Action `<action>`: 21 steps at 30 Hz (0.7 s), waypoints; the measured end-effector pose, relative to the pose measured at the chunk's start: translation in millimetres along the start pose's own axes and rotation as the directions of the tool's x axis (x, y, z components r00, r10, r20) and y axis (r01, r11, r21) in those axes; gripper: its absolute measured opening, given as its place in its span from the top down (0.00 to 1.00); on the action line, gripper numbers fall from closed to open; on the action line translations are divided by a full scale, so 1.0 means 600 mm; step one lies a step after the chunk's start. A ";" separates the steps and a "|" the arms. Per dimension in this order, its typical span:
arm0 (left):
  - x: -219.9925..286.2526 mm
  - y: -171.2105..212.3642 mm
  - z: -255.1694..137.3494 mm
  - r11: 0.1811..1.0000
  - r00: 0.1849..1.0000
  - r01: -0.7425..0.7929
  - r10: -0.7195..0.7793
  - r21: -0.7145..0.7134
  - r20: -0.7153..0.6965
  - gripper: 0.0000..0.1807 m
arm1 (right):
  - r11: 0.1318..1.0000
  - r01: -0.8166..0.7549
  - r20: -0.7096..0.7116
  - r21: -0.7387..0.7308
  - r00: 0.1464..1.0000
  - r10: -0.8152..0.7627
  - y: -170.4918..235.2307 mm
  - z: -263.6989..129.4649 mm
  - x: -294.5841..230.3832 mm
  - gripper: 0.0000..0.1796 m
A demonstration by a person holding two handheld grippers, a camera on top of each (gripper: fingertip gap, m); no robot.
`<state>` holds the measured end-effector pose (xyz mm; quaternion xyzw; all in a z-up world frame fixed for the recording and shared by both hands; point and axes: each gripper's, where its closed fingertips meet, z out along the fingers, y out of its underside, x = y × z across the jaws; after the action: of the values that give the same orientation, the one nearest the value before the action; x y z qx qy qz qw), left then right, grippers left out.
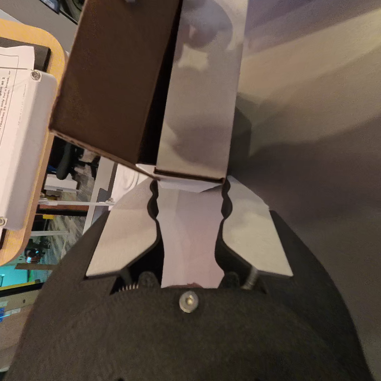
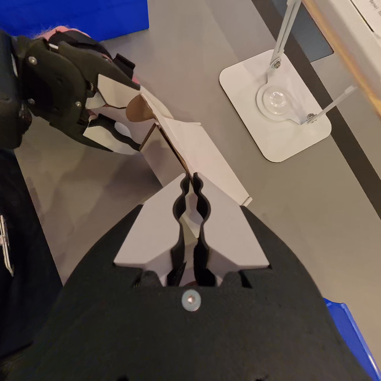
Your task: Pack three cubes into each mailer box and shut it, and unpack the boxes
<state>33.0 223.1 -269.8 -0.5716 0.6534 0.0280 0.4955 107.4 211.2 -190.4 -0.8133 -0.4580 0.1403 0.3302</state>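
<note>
A white mailer box (image 2: 206, 156) with a brown inside is held tilted above the grey table (image 2: 288, 226). My left gripper (image 1: 189, 183) is shut on one narrow end of the box (image 1: 198, 103), with the box's width between its fingers; it also shows in the right wrist view (image 2: 132, 123) at the upper left. The box's brown inner panel (image 1: 111, 82) stands open to the left. My right gripper (image 2: 191, 175) is nearly closed, pinching a thin cardboard edge of the box at the opposite end. No cubes are in view.
A white stand base with a clear dome (image 2: 276, 103) sits on the table to the right. A blue bin (image 2: 82, 16) is at the far left, another blue bin (image 2: 350, 334) at the near right. A wood-edged board with a white paper (image 1: 24, 144) is at the left.
</note>
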 end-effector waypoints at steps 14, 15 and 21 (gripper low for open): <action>0.040 -0.009 -0.028 0.980 0.980 -0.200 0.200 0.009 0.007 0.90 | 0.995 0.090 -0.187 -0.038 0.978 -0.096 -0.076 0.014 0.102 0.98; 0.053 -0.003 -0.030 0.976 0.976 -0.217 0.217 -0.011 -0.030 0.97 | 0.993 0.096 -0.206 -0.070 0.972 -0.109 -0.075 0.023 0.116 0.99; 0.086 0.008 -0.024 0.978 0.974 -0.209 0.207 -0.022 -0.088 0.96 | 0.968 0.074 -0.223 -0.238 0.966 -0.129 -0.014 0.100 0.162 0.99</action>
<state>27.8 178.8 -300.0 -0.5084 0.7297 0.0653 0.4524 122.4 320.0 -222.4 -0.8320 -0.4697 -0.0285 0.2938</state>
